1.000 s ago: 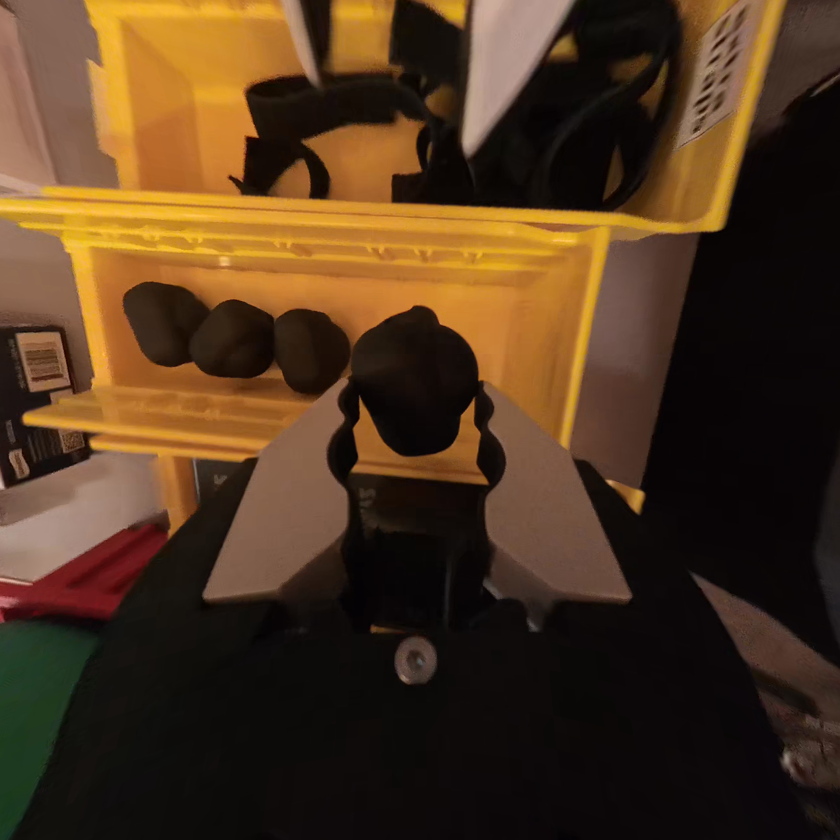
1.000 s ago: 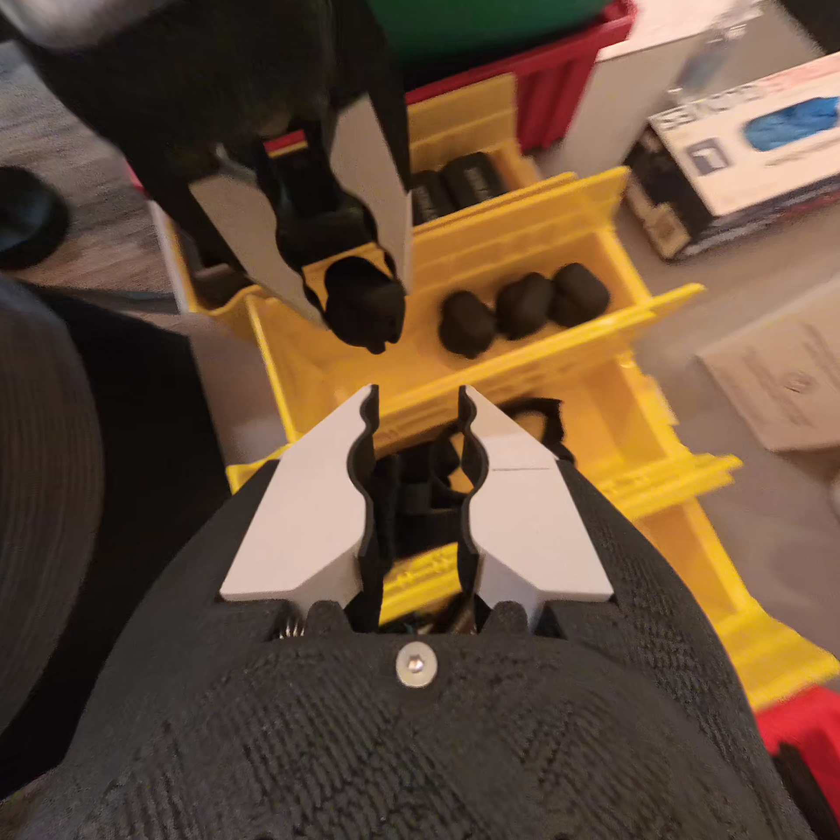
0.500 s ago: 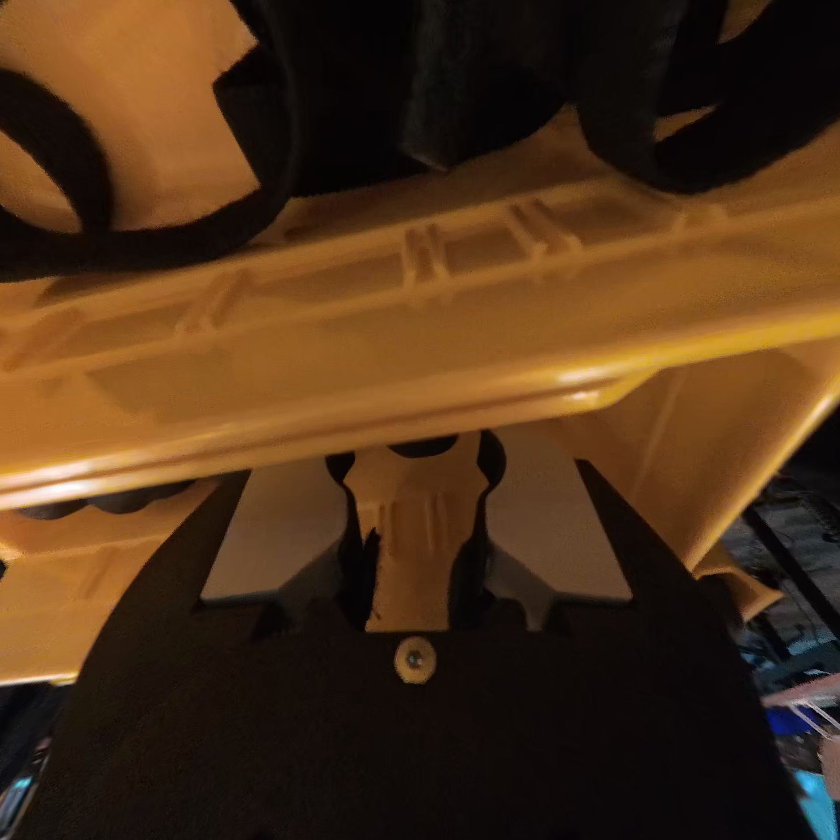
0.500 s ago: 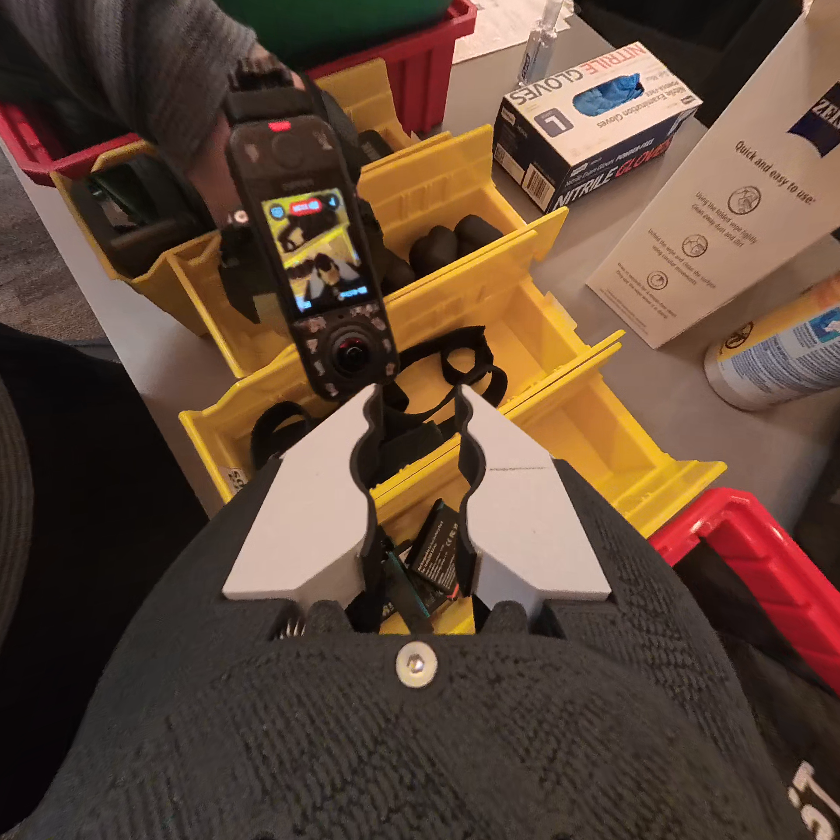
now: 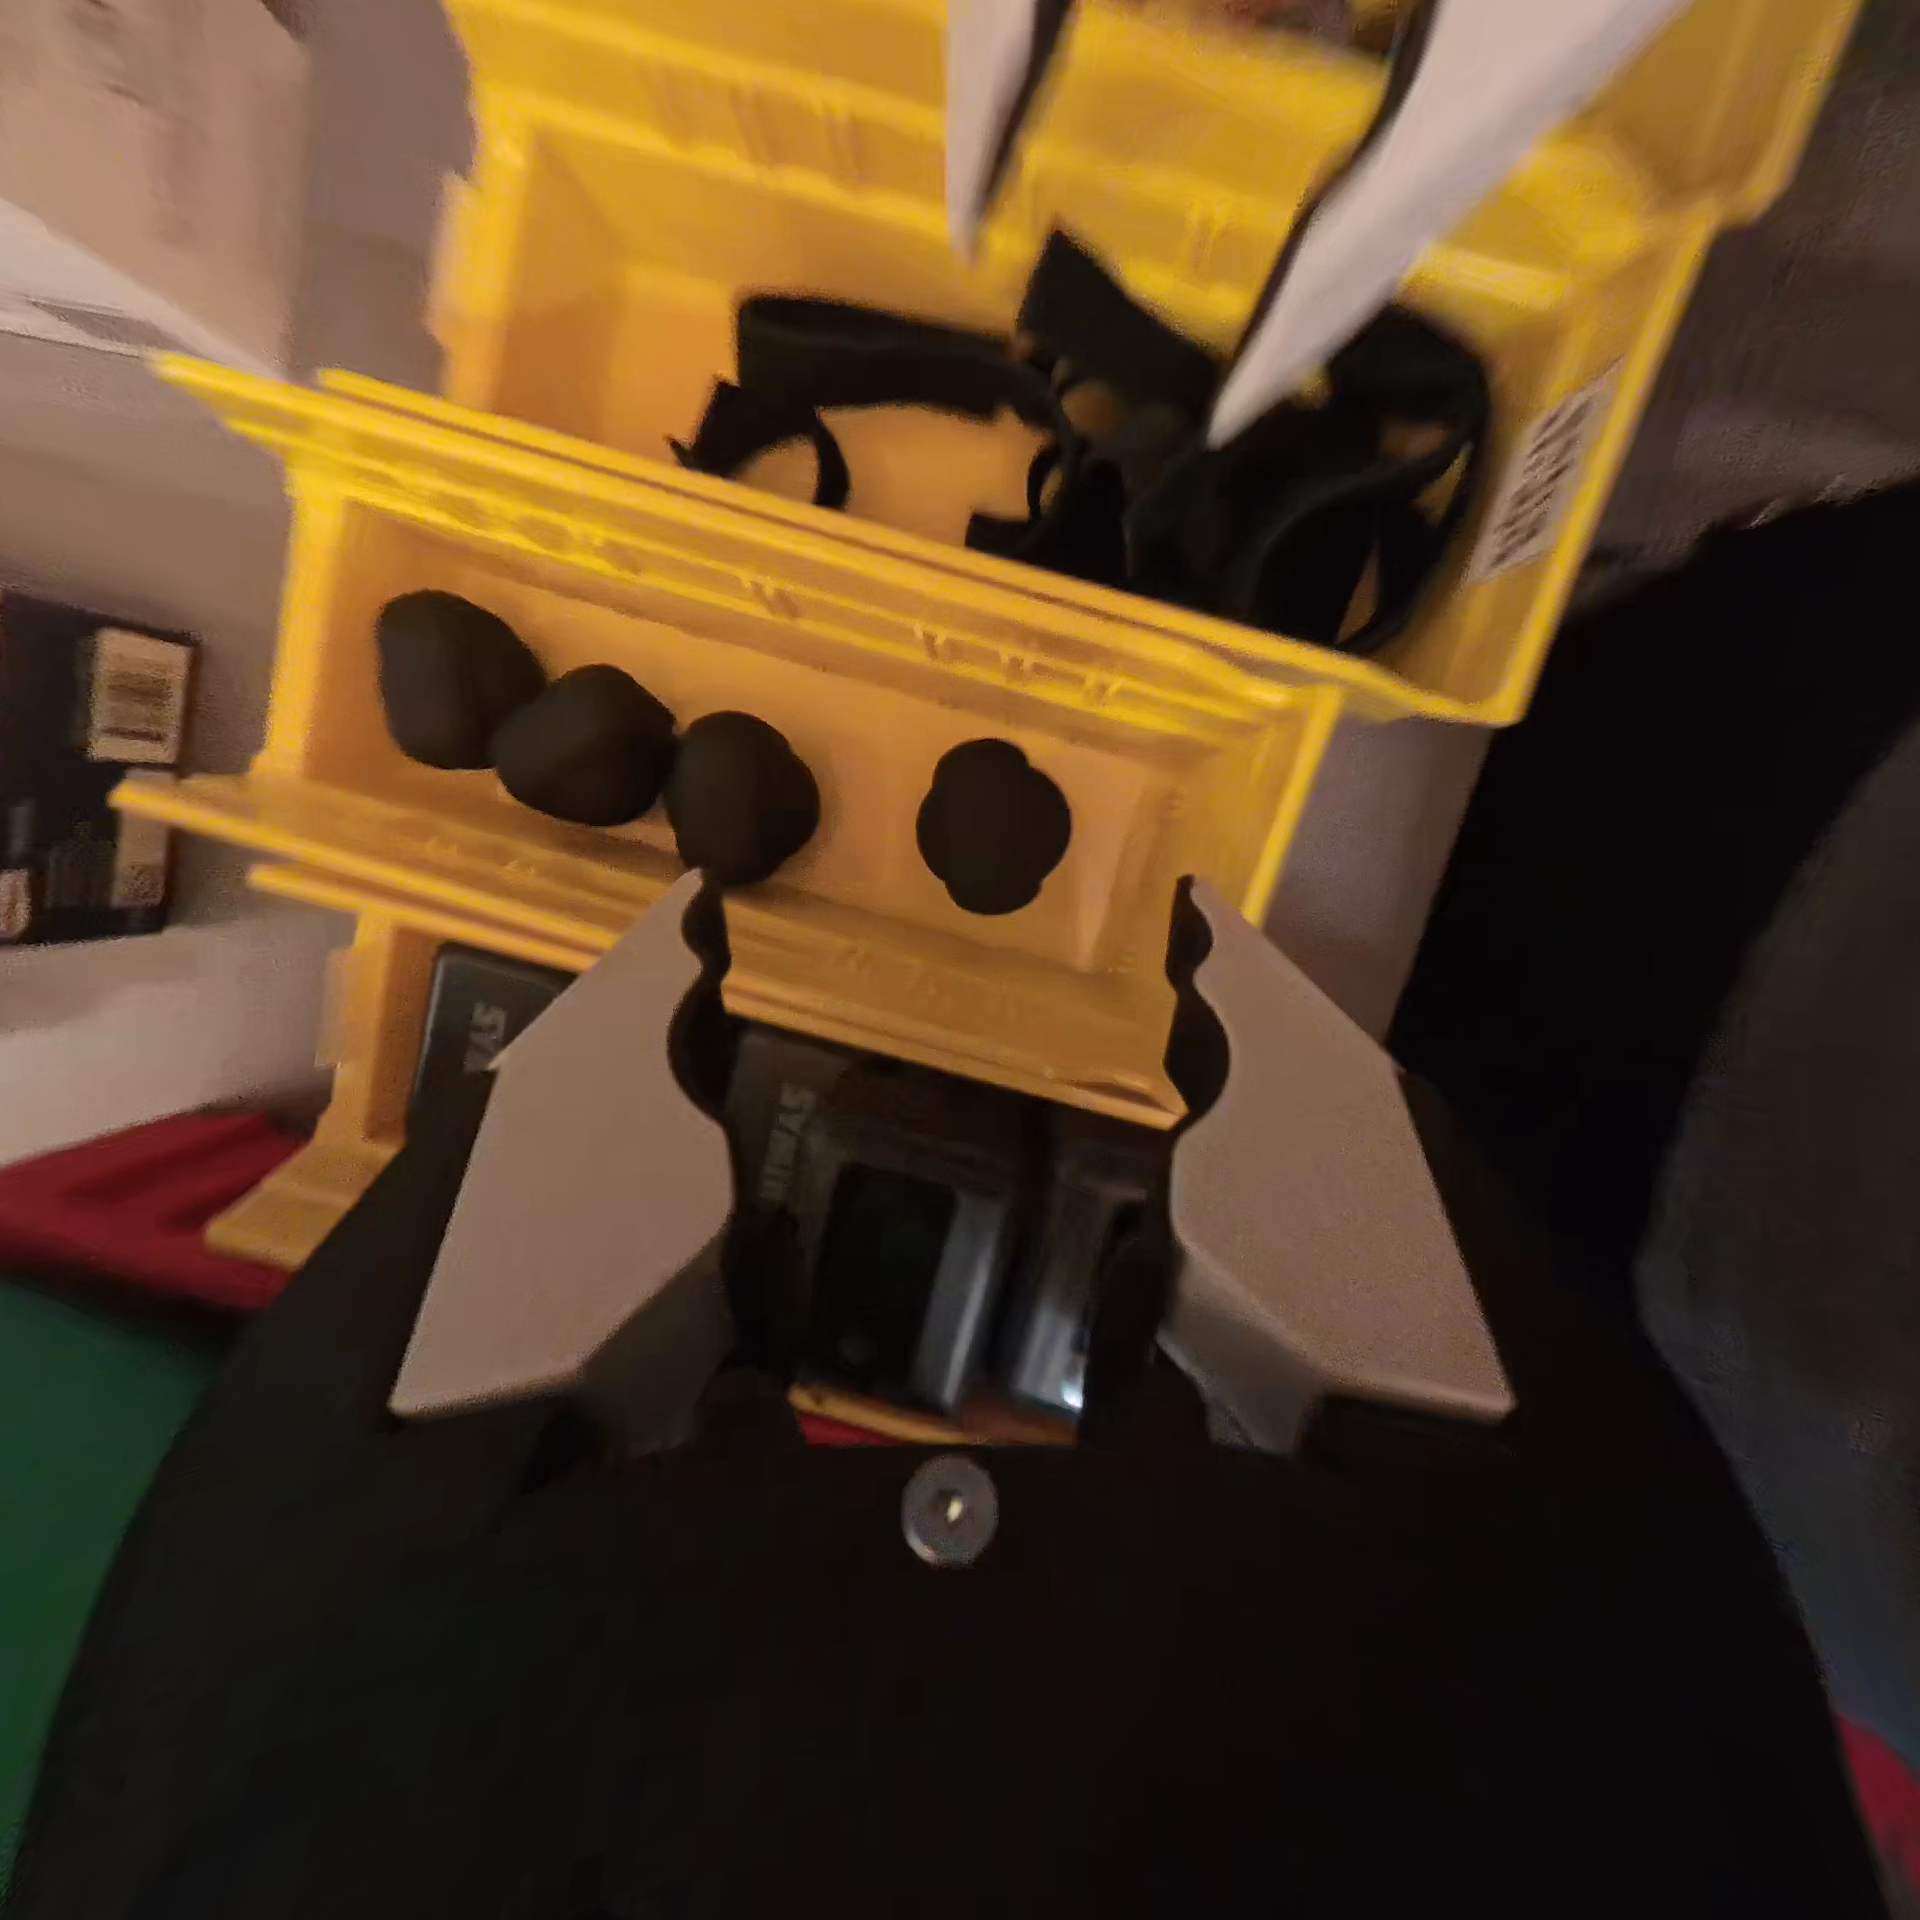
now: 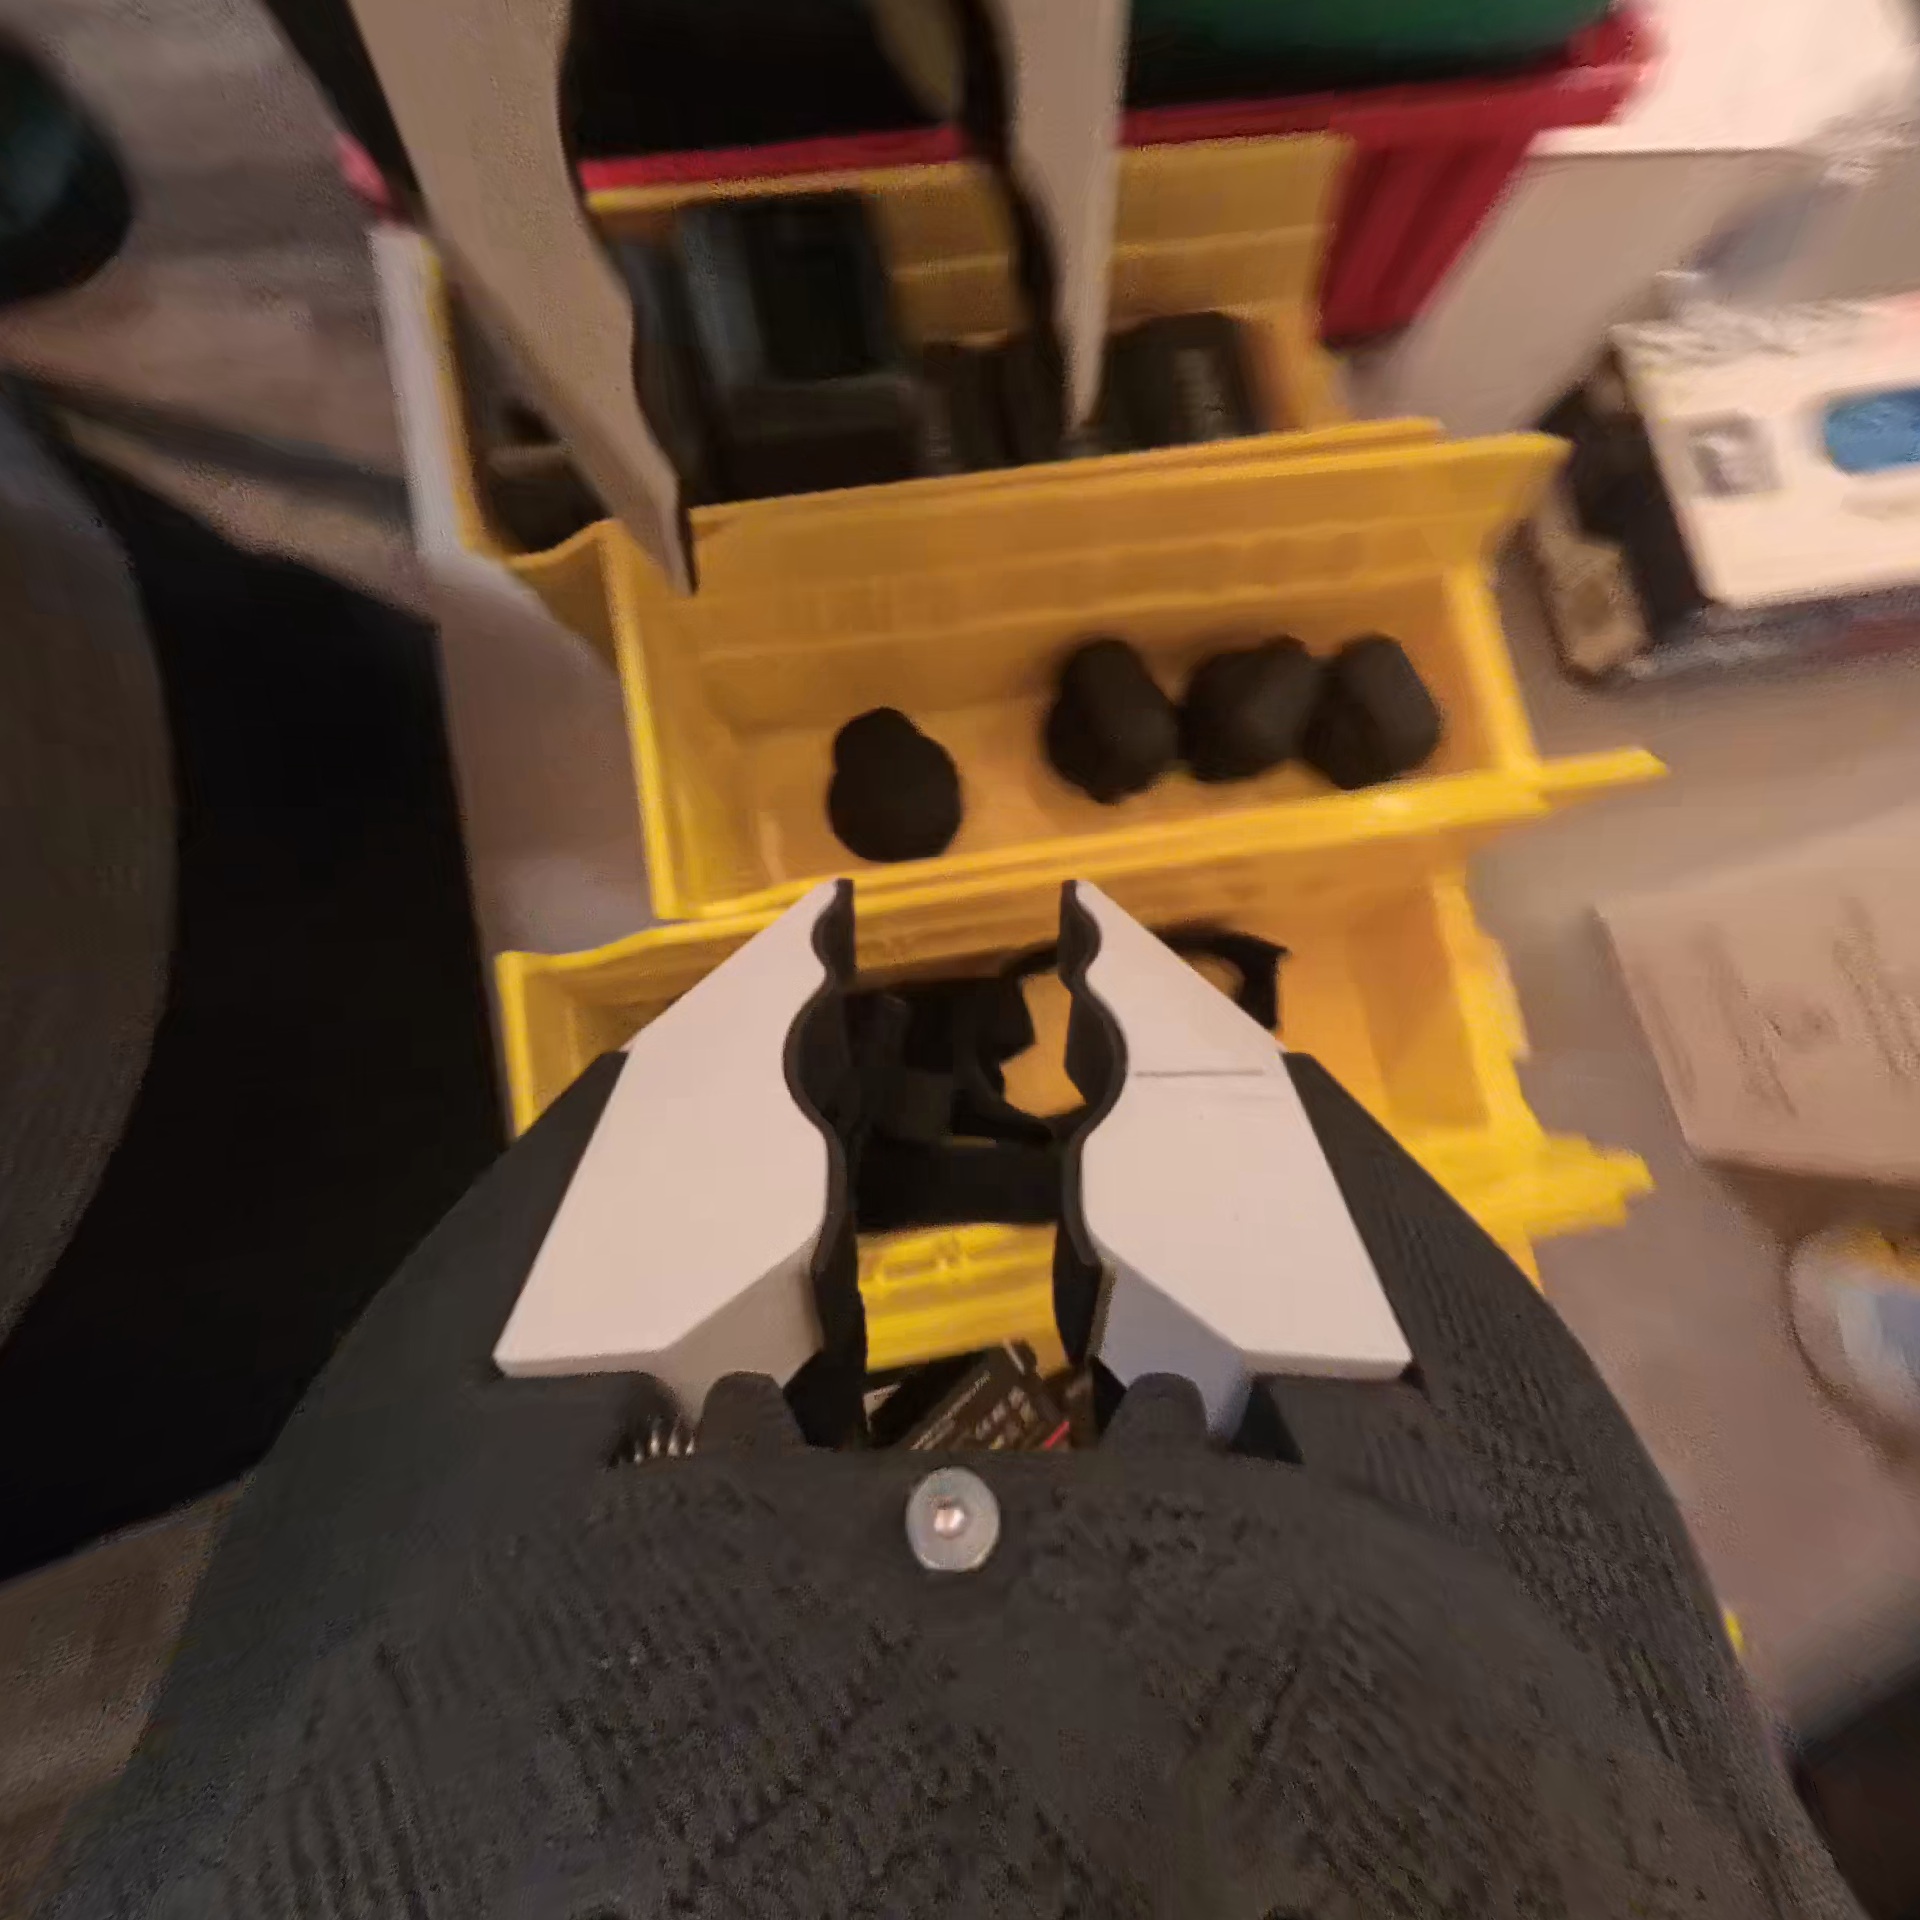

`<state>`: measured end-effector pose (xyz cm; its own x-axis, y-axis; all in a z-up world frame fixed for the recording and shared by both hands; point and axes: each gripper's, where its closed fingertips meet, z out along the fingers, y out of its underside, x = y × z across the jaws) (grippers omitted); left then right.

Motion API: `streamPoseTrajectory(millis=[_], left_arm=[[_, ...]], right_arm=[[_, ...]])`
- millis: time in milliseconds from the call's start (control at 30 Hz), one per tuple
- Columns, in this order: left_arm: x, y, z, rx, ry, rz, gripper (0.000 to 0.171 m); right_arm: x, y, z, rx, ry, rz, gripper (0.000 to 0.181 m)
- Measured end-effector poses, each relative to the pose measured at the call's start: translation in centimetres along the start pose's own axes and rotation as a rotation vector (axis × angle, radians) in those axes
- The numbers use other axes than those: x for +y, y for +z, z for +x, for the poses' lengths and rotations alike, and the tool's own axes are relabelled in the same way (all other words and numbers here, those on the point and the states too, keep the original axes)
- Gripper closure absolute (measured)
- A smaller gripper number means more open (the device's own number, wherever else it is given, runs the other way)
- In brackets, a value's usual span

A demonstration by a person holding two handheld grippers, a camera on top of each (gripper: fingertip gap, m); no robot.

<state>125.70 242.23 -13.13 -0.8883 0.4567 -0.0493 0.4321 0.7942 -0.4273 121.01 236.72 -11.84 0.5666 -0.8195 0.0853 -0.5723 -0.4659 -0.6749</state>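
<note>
A black foam lump [image 5: 992, 826] lies alone in the middle yellow bin [image 5: 894, 971], a gap away from three similar lumps [image 5: 582, 743] on its left. My left gripper [image 5: 940, 891] is open wide and empty, just in front of that bin's rim, with the lone lump beyond its tips. In the right wrist view the lone lump [image 6: 894, 784] and the three others [image 6: 1252, 707] lie in the same bin [image 6: 1195, 831]. My right gripper [image 6: 956, 894] is open and empty above the bin of black straps [image 6: 935, 1049]. The left gripper [image 6: 883, 499] hangs open over the far bin.
A yellow bin with black straps [image 5: 1195, 488] lies beyond the lump bin; the right gripper's white fingers [image 5: 1351, 208] hang over it. A bin of black devices [image 5: 904, 1226] lies under my left gripper. A red bin [image 6: 1403, 156], a glove box [image 6: 1818, 447] and a paper sheet [image 6: 1766, 1039] lie around. One gripper's finger ends stand about 8 centimetres off the other's.
The left gripper held the black lump a second ago; now it has opened and drawn back, and the lump lies in the middle bin. The right gripper stays open and empty.
</note>
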Motion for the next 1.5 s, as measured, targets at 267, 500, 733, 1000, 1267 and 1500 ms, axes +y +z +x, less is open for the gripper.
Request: streamPoseTrajectory(millis=[267, 500, 733, 1000, 1267, 1500], left_arm=[[0.9, -9.9, 2.9, -0.324, -0.005, 0.442, 0.103], [5.0, -12.3, 4.3, -0.452, -0.178, 0.534, 0.107], [8.7, -12.9, 6.0, -0.523, -0.321, 0.563, 0.109], [10.0, -13.7, 5.4, -0.537, -0.406, 0.606, 0.108], [10.1, -13.7, 5.4, -0.494, -0.441, 0.652, 0.109], [9.5, -13.4, 5.2, -0.451, -0.442, 0.671, 0.109]], right_arm=[[0.1, 8.8, -3.4, -0.304, -0.438, -0.382, 0.137], [2.3, 11.5, -3.1, -0.407, -0.509, -0.661, 0.127], [1.2, 12.3, -3.4, -0.448, -0.342, -0.673, 0.134], [5.0, 14.0, -3.2, -0.344, -0.430, -0.877, 0.131], [2.7, 14.9, -0.1, -0.214, -0.239, -0.758, 0.131], [3.3, 15.7, -0.5, -0.218, -0.116, -0.751, 0.130]])
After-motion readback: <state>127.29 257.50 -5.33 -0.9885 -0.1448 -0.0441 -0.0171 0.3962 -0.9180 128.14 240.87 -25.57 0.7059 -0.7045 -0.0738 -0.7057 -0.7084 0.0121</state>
